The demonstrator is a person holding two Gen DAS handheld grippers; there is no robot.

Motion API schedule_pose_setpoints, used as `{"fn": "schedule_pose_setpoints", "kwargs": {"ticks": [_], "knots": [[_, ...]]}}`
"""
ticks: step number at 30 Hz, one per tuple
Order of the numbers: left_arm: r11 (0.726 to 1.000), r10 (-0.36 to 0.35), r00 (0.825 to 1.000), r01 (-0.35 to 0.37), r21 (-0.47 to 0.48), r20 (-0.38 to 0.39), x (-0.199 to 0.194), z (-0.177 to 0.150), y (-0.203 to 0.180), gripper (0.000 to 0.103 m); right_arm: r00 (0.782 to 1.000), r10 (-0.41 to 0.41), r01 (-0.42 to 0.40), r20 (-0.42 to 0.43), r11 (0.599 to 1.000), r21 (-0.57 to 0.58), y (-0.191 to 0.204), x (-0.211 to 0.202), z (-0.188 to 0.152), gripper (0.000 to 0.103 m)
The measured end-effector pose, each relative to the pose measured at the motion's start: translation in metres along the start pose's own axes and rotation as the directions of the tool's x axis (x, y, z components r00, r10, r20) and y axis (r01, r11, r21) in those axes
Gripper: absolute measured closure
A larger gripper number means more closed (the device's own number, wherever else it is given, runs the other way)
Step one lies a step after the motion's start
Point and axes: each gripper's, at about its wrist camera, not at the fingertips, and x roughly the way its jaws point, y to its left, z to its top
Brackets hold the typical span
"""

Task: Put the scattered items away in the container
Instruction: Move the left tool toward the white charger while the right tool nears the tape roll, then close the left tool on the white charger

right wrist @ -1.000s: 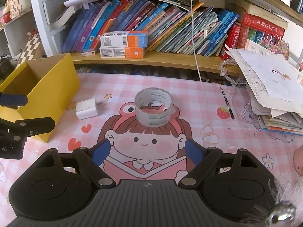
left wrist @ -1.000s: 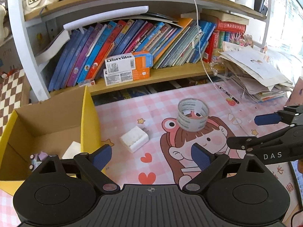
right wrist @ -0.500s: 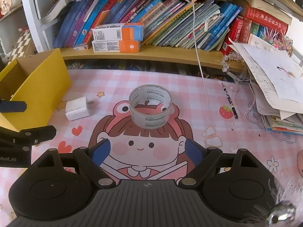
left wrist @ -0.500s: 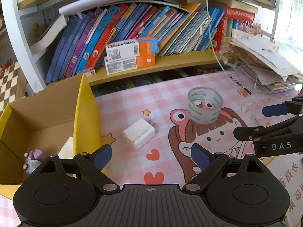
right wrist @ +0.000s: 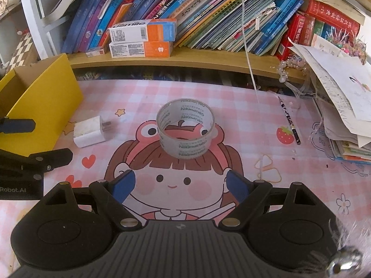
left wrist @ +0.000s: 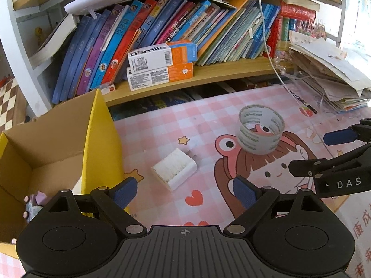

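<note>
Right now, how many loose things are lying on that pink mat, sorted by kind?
Tape roll: 1
White charger plug: 1
Pencil: 1
Total: 3, all on the pink mat, outside the yellow box.

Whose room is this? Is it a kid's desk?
Probably a child's study desk at home. The pink checked desk mat has a cartoon girl on it, the wooden shelf behind is packed with colourful children's books, and a pile of drawings and papers sits at the side.
</note>
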Motion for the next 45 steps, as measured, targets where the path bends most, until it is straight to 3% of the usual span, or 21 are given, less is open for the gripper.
{"fn": "schedule_pose_setpoints", "kwargs": {"ticks": [12, 19, 24, 26, 31, 45], "knots": [[1.000, -0.021, 0.999, 0.021, 0.008, 0.039, 0.011, 0.007, -0.002, 0.011, 1.000, 0.004, -0.004, -0.003, 1.000, 0.007, -0.001, 0.009, 0.004, 0.018], [1.000, 0.017, 0.999, -0.018, 0.011, 0.046, 0.020, 0.011, -0.001, 0.013, 1.000, 0.004, -0.004, -0.001, 1.000, 0.016, -0.003, 0.014, 0.006, 0.018], [1.000, 0.002, 0.999, -0.003, 0.016, 0.045, 0.025, 0.013, -0.003, 0.021, 1.000, 0.010, -0.010, -0.008, 1.000, 0.019, -0.003, 0.018, 0.005, 0.018], [1.000, 0.000, 0.999, -0.001, 0.028, 0.037, 0.028, 0.013, -0.005, 0.030, 1.000, 0.012, -0.012, -0.010, 1.000, 0.020, -0.003, 0.019, 0.006, 0.018], [1.000, 0.001, 1.000, -0.001, 0.024, 0.014, 0.038, 0.012, -0.004, 0.040, 1.000, 0.013, -0.013, -0.017, 1.000, 0.021, -0.004, 0.022, 0.006, 0.018], [0.995, 0.058, 0.998, -0.061, -0.080, -0.037, 0.072, 0.011, 0.005, 0.039, 0.999, 0.023, -0.022, -0.026, 1.000, 0.007, -0.004, 0.028, 0.009, 0.018]]}}
